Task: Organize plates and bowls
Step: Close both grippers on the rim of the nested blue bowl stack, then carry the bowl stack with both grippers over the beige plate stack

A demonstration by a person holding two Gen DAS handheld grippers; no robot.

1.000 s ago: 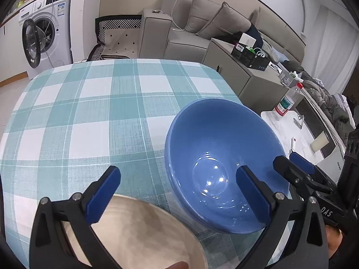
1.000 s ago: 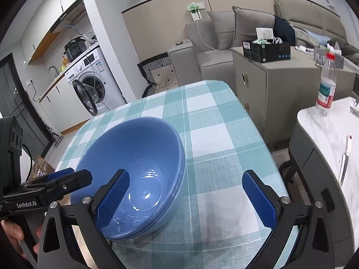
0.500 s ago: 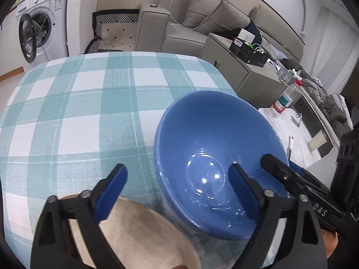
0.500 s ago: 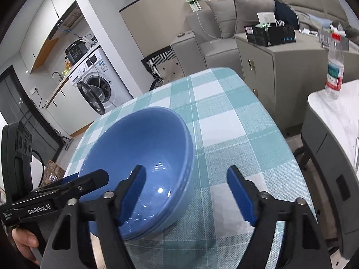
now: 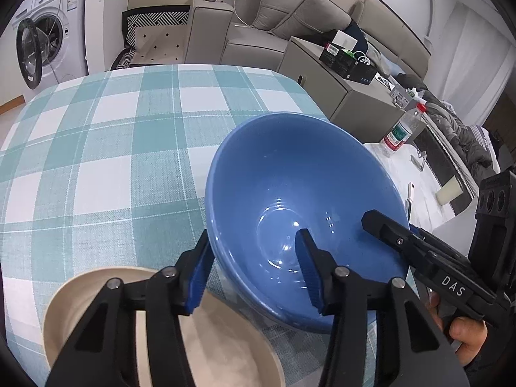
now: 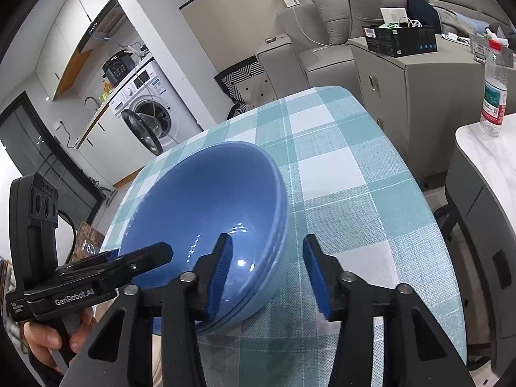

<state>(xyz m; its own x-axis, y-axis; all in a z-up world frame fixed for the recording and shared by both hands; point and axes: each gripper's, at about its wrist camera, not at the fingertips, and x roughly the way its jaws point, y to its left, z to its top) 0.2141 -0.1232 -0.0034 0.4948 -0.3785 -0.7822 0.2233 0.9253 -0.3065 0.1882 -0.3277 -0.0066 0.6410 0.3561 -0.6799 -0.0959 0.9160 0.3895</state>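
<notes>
Blue bowls (image 5: 300, 193) nested in a stack, glossy and deep, round with no long axis, near the right edge of the checked tablecloth (image 5: 96, 148). Left gripper (image 5: 254, 271) straddling the stack's near-left rim, one pad outside, one inside, part closed, not yet pinching. Right gripper (image 6: 267, 274) likewise astride the opposite rim, gap visible on the outer side. Both equally near, wall between each pair of pads. Matte beige plate (image 5: 225, 348) at the near edge, just beside the stack. Woven cloth, probably grippy under the glaze.
</notes>
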